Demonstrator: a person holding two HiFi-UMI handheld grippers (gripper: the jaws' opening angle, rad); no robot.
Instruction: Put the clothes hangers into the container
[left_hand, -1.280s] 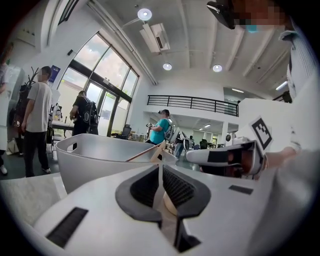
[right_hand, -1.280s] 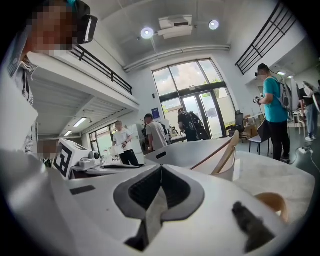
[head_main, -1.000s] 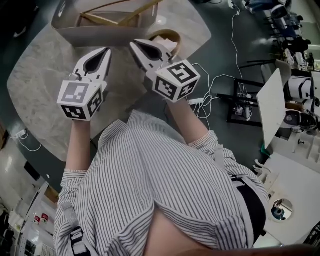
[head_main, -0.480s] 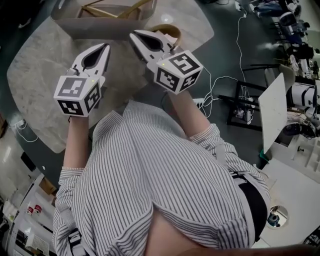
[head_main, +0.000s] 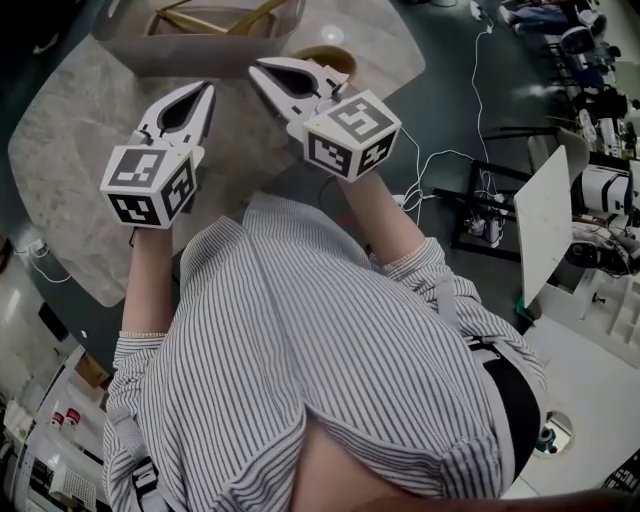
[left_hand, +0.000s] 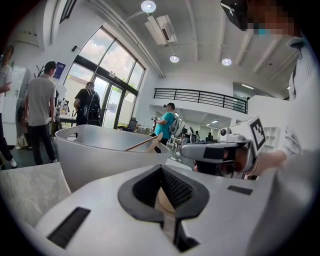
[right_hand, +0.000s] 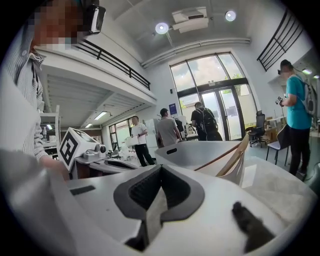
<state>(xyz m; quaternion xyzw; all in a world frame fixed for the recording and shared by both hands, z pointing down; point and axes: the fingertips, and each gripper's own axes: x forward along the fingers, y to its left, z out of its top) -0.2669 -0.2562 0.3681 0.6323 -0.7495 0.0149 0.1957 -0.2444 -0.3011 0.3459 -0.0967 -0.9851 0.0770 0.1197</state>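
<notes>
A grey container stands on the table at the far side, with wooden clothes hangers lying inside it. My left gripper hovers just short of the container, shut and empty. My right gripper hovers beside it to the right, also shut with nothing between its fingers. In the left gripper view the container is close ahead, a hanger leans over its rim, and the right gripper shows at the right. The right gripper view shows the container and a hanger sticking out.
The pale marble table has a curved edge at the left and front. A round brown-rimmed object sits right of the container. White cables run over the dark floor at the right. People stand in the background.
Both grippers have drifted a little forward, toward the container, and stay shut. The hangers in the container have not moved.
</notes>
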